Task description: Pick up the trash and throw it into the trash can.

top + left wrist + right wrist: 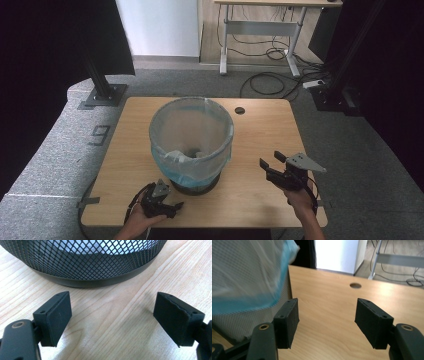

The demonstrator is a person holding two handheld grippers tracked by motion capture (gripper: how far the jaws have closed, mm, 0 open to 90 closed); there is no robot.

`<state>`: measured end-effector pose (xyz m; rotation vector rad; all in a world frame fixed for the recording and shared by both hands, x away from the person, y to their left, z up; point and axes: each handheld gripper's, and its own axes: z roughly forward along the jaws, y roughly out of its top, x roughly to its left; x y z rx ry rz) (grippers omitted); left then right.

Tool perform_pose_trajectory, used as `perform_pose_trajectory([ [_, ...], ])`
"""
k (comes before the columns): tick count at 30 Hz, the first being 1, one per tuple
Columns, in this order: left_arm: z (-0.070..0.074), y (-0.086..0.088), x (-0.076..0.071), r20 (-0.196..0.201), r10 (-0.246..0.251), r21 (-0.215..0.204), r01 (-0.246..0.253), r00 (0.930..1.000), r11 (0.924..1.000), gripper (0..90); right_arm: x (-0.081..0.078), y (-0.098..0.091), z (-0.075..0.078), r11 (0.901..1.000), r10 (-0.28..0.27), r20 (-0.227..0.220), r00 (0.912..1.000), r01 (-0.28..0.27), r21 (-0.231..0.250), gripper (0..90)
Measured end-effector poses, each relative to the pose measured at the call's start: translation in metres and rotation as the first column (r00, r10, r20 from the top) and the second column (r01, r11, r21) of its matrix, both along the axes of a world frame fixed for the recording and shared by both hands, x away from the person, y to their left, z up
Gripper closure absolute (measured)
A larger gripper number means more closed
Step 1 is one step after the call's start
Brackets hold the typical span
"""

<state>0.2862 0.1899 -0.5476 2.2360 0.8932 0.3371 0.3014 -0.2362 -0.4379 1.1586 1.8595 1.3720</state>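
While both jaws gape, bin point(191, 145) stands between grippers.

"9" on floor point(101, 135)

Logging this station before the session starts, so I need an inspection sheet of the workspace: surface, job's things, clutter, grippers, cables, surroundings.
Surface: wooden table, bare wood around the bin, with a round cable hole near the far edge.
Job's things: black mesh waste bin standing upright mid-table, lined with a translucent bag folded over its rim, blue at the fold; something pale lies inside, too unclear to name.
Clutter: nothing seen on the table.
Grippers: left gripper open, low before the bin's base, holding nothing; right gripper open, right of the bin, holding nothing.
Cables: loose cables on the floor beyond the table.
Surroundings: grey carpet, a desk frame behind, black curtains at both sides.
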Motion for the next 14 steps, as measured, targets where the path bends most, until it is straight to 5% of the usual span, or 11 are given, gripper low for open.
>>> perform_pose_trajectory([
  [7, 0.000, 0.000, 0.000, 0.001, 0.000, 0.000, 0.000, 1.0000, 1.0000, 15.0, 0.003, 0.002, -0.021, 0.9996, -0.009, -0.049, 0.9988, 0.008, -0.028, 34.3],
  [14, 0.000, 0.000, 0.000, 0.001, 0.000, -0.001, 0.000, 1.0000, 1.0000, 14.9, 0.002, 0.006, -0.024, 0.9996, 0.002, -0.038, 0.9993, -0.003, -0.029, 33.4],
])
